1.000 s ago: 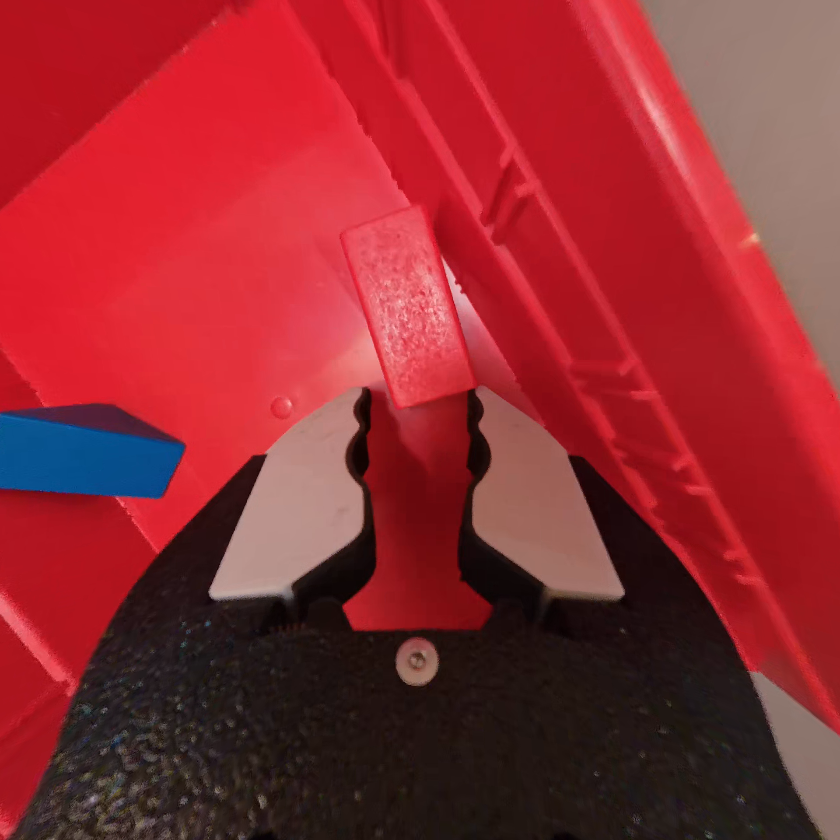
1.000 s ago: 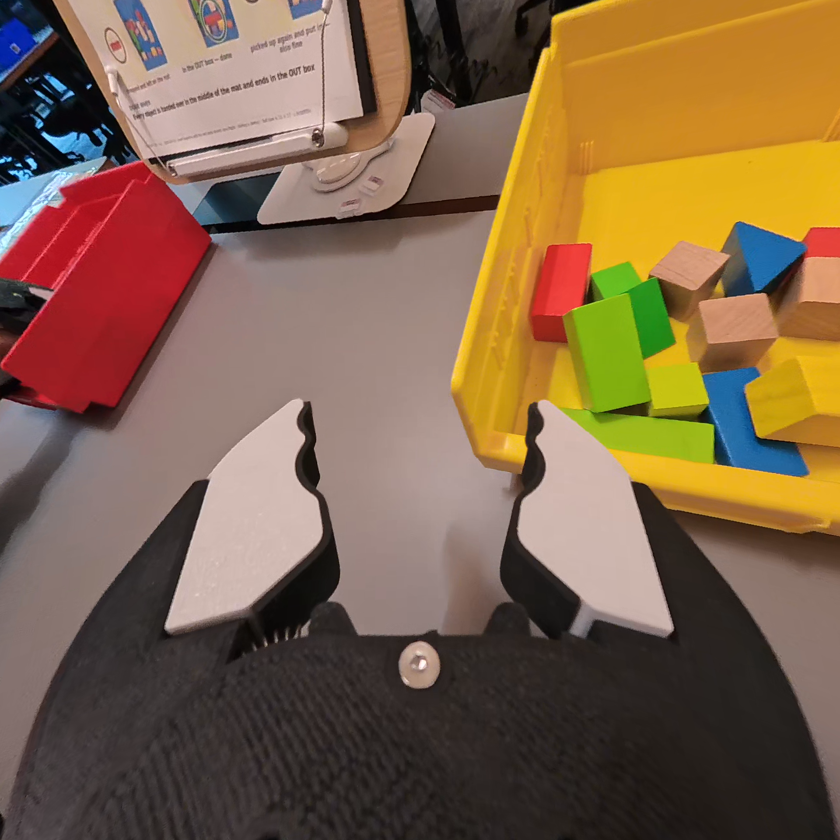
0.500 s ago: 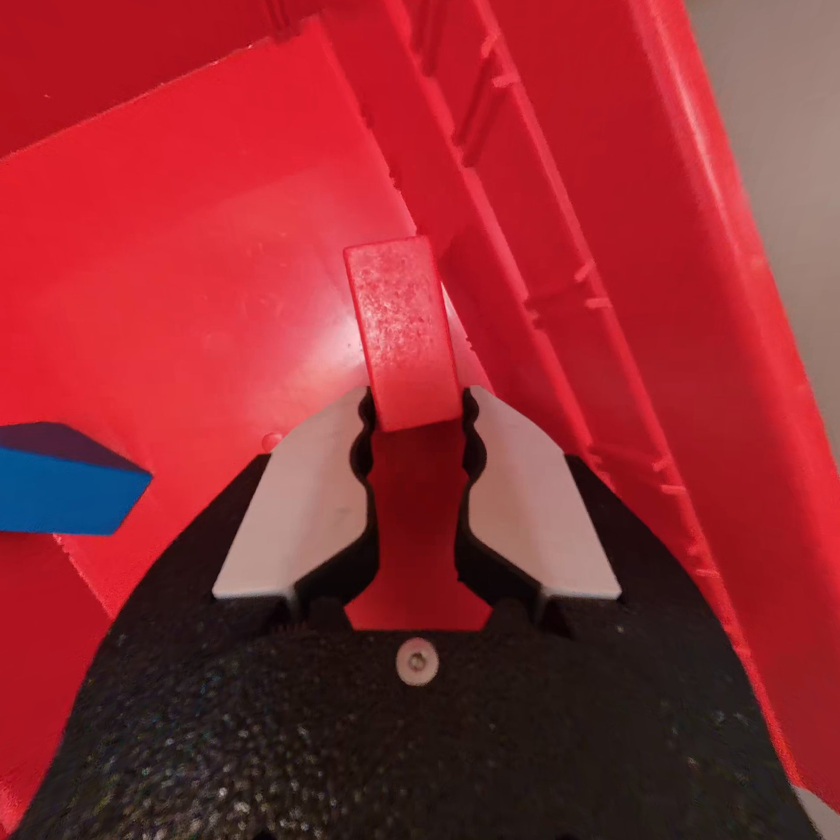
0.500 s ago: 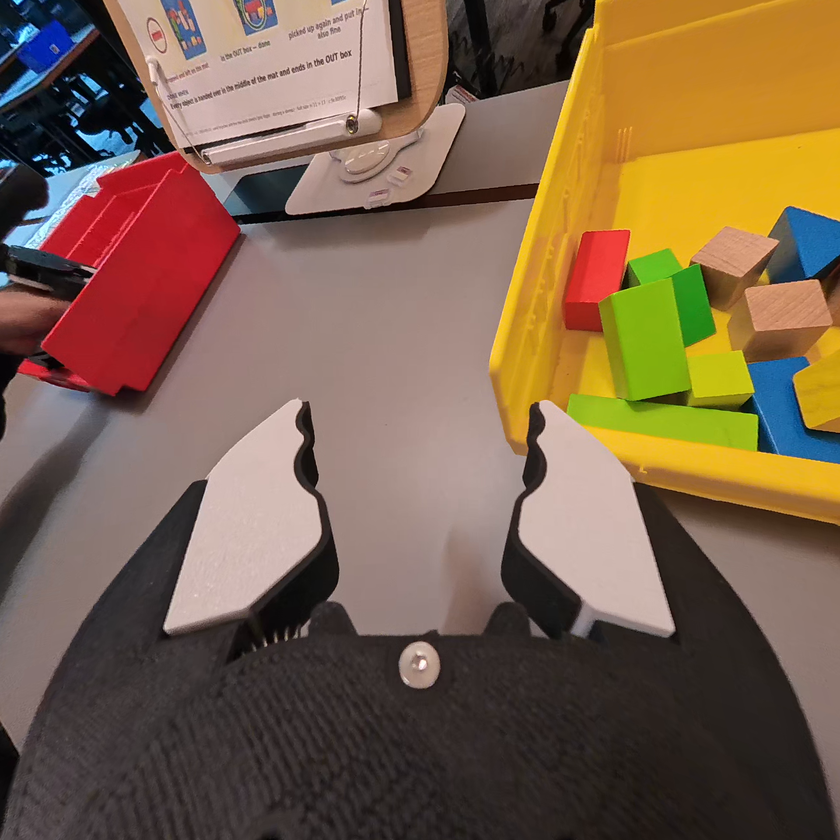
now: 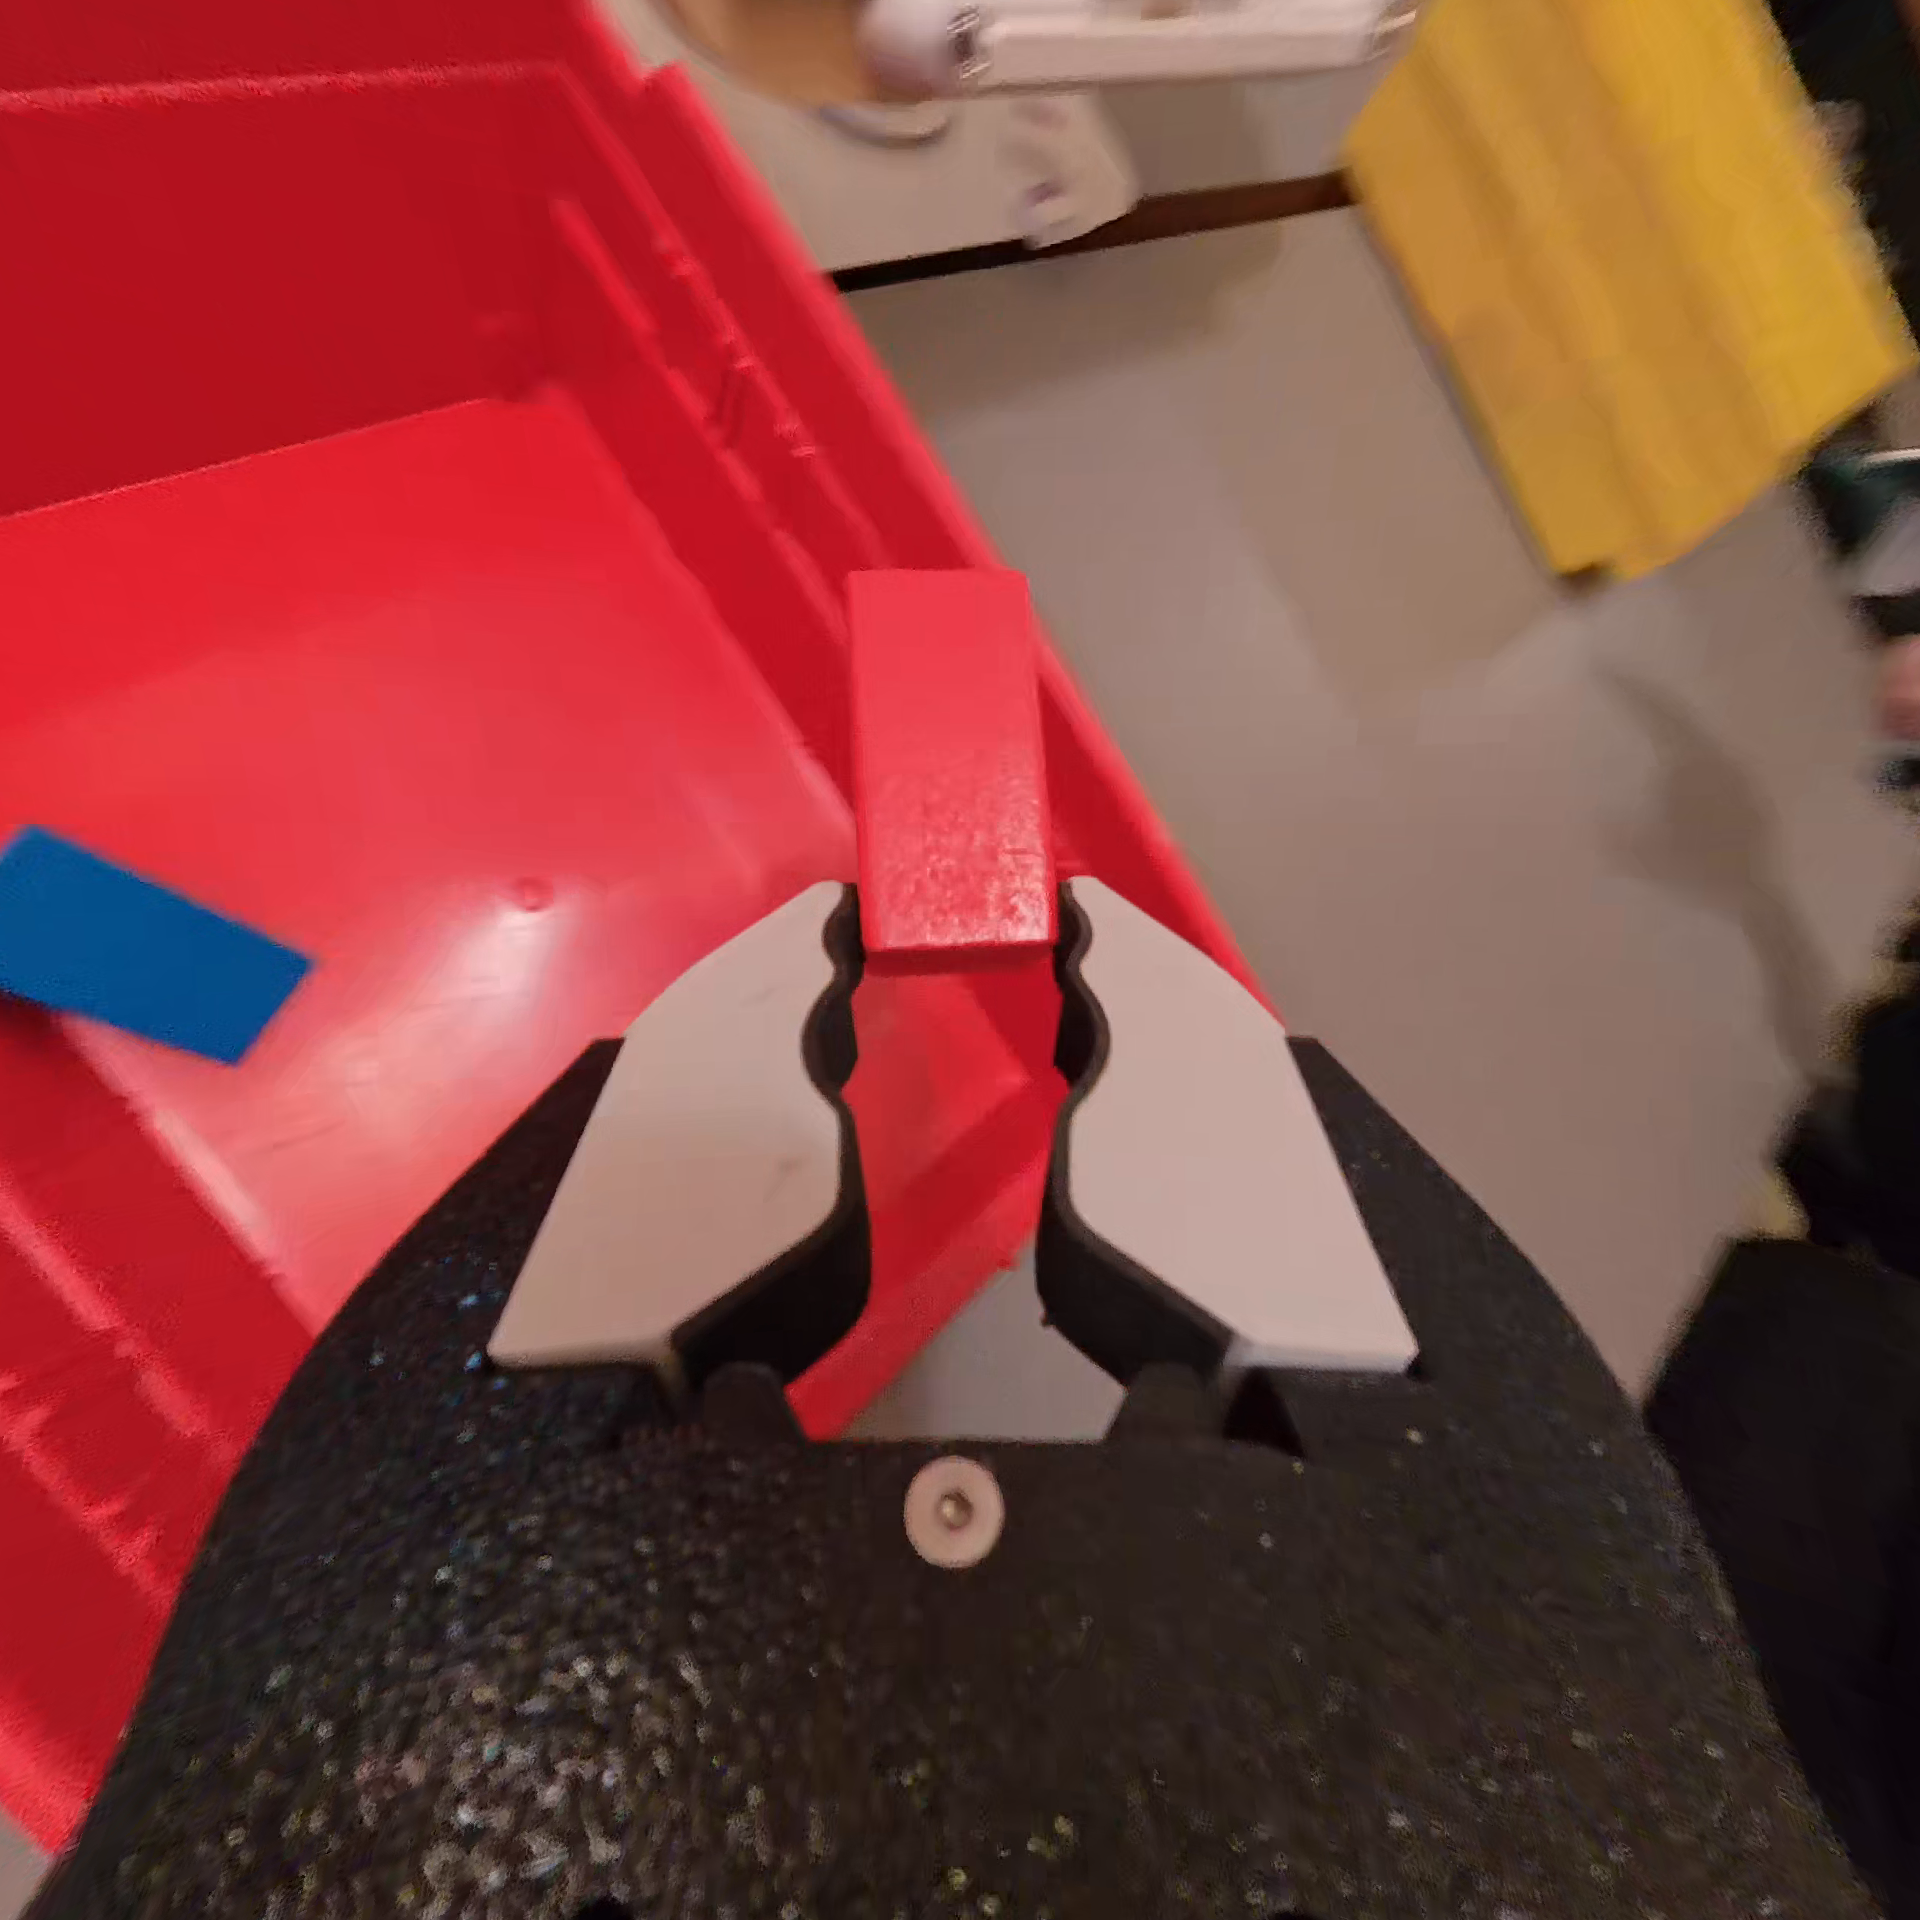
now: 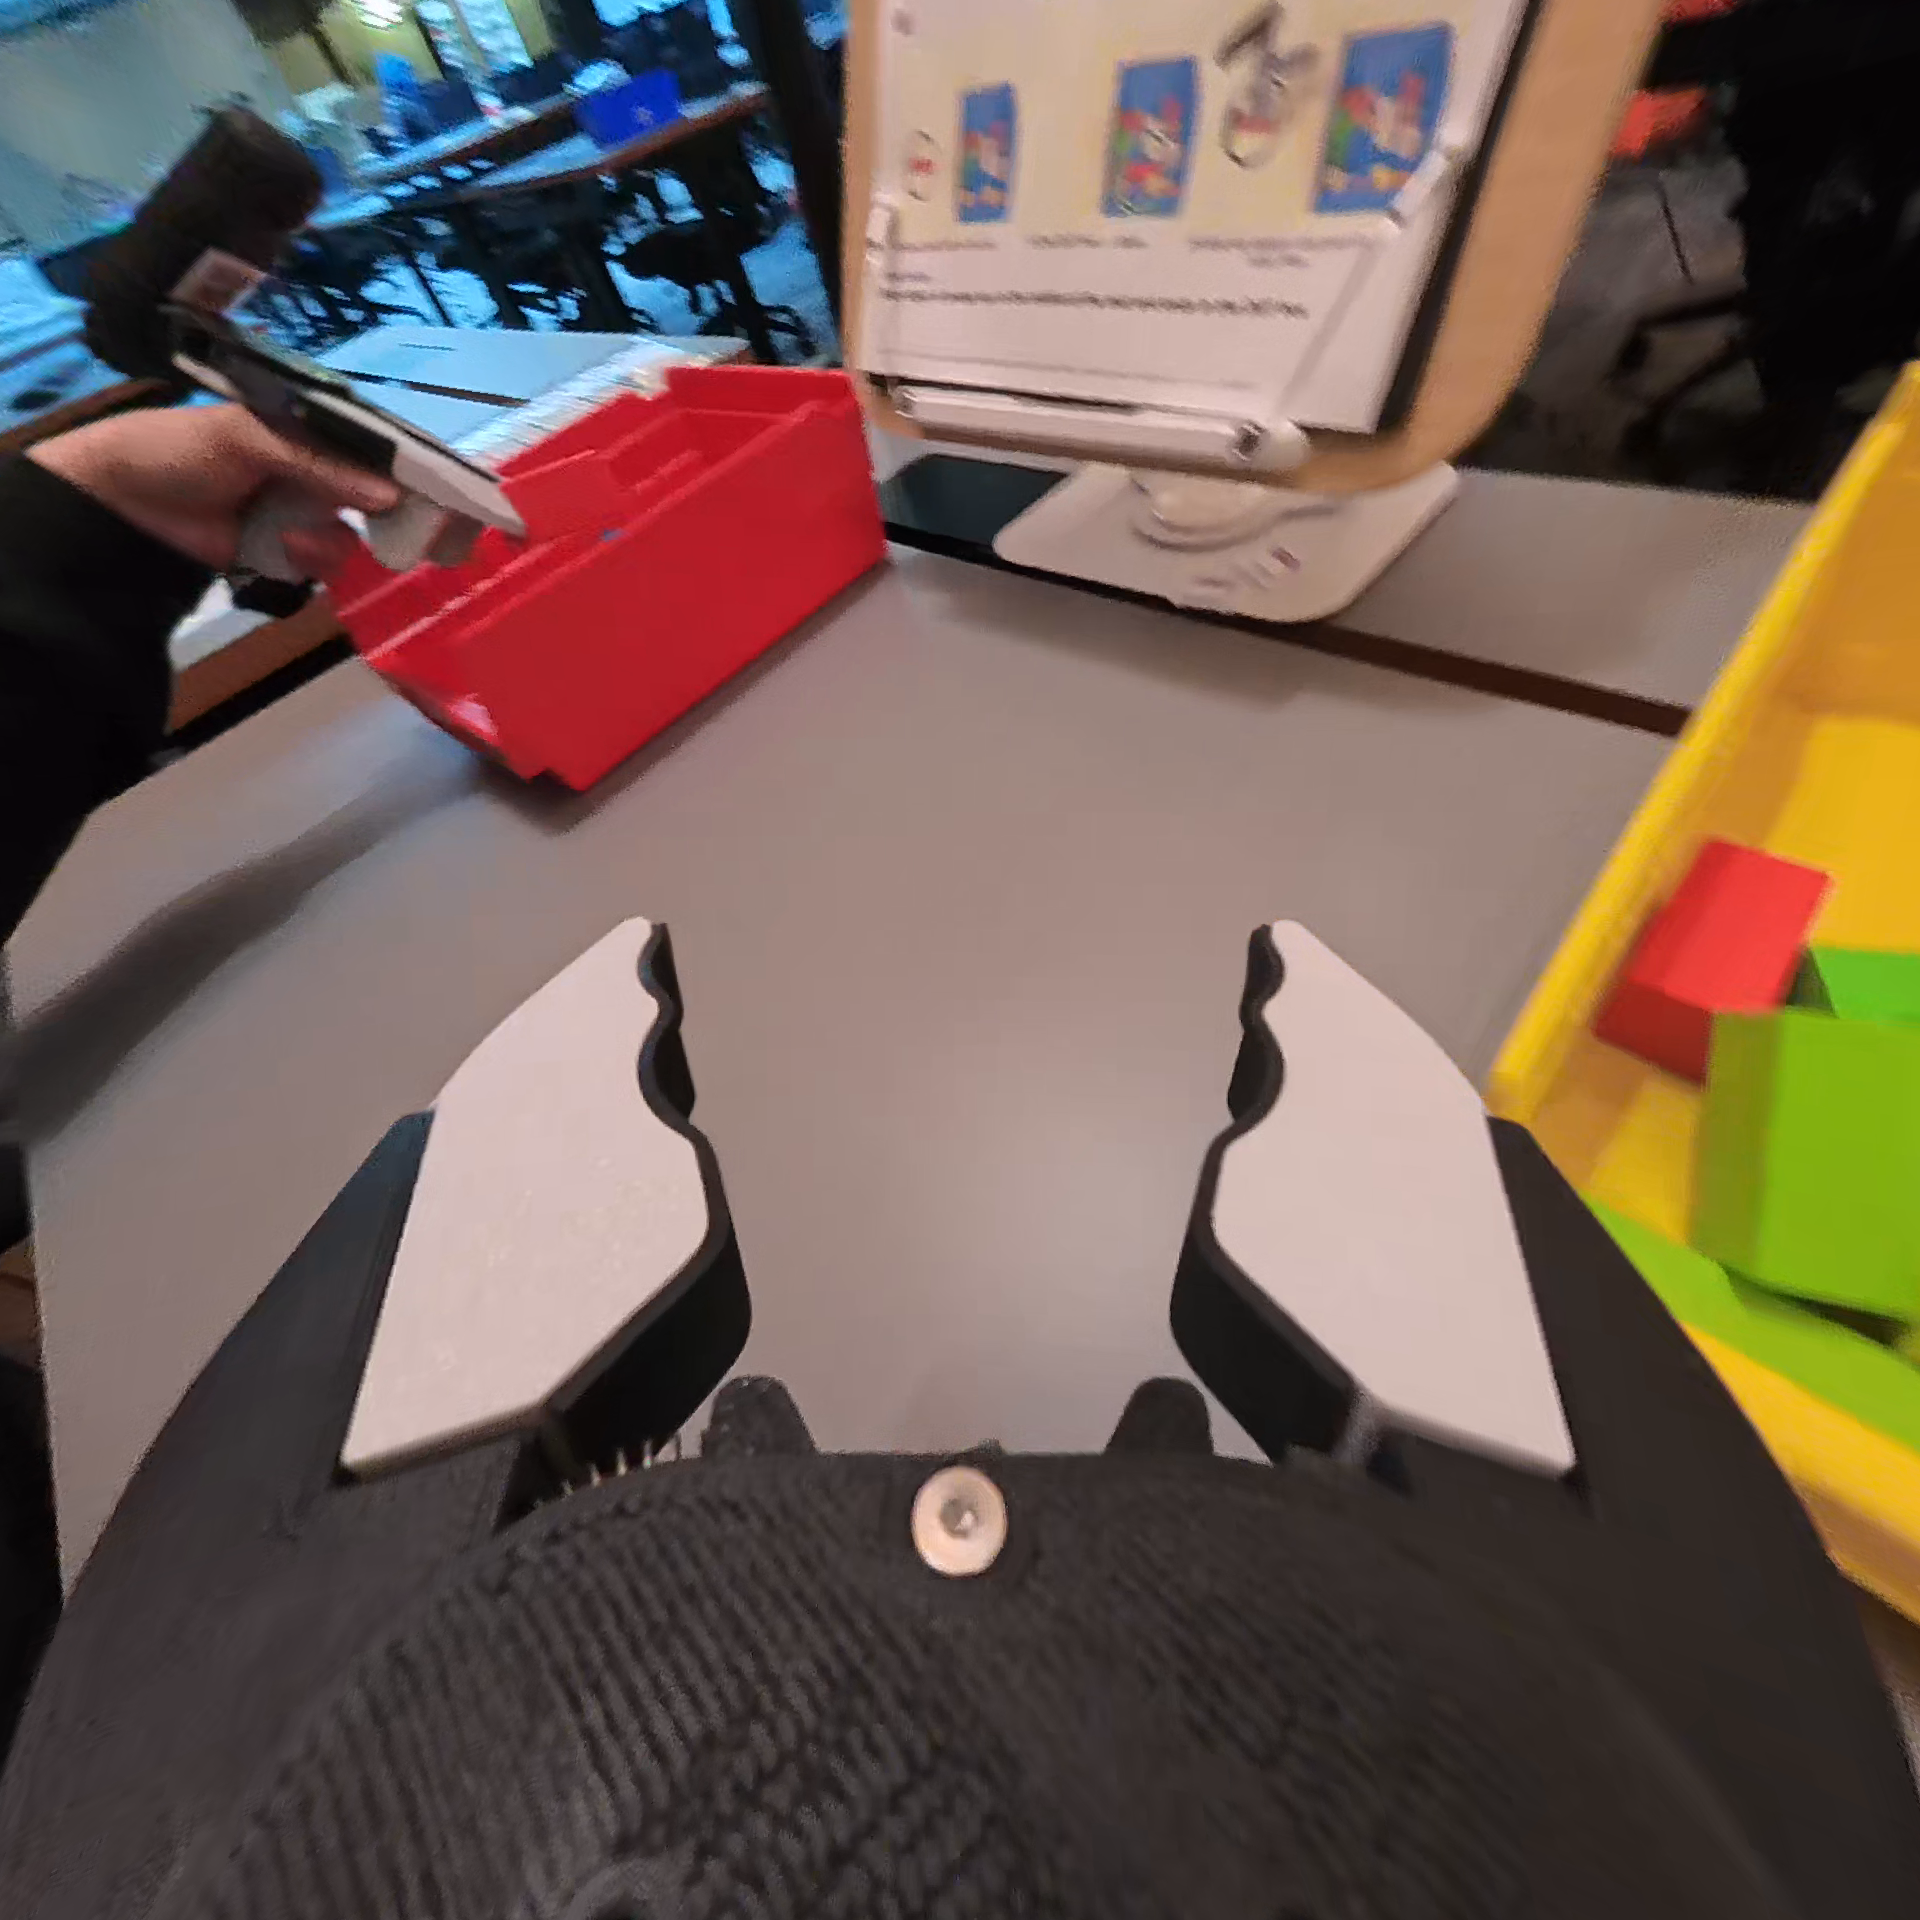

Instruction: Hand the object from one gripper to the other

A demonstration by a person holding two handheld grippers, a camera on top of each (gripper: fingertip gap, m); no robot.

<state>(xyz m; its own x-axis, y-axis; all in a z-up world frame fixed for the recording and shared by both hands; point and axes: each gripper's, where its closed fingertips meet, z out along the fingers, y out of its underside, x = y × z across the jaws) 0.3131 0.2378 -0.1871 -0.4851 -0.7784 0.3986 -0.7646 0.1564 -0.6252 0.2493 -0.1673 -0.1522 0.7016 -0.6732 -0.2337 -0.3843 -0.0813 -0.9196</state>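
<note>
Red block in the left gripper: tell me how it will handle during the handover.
The red block looks rigid, with flat faces and square edges, so it should not flex or roll. The left gripper pinches only its near end, so it may pivot if bumped. Its painted surface shows a slight sheen, possibly a bit slippery.

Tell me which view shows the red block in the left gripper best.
The left wrist view: the red block fills the centre, clamped between the left gripper's fingertips above the red bin. The right wrist view shows that gripper far off at the bin, but no held block can be made out.
</note>
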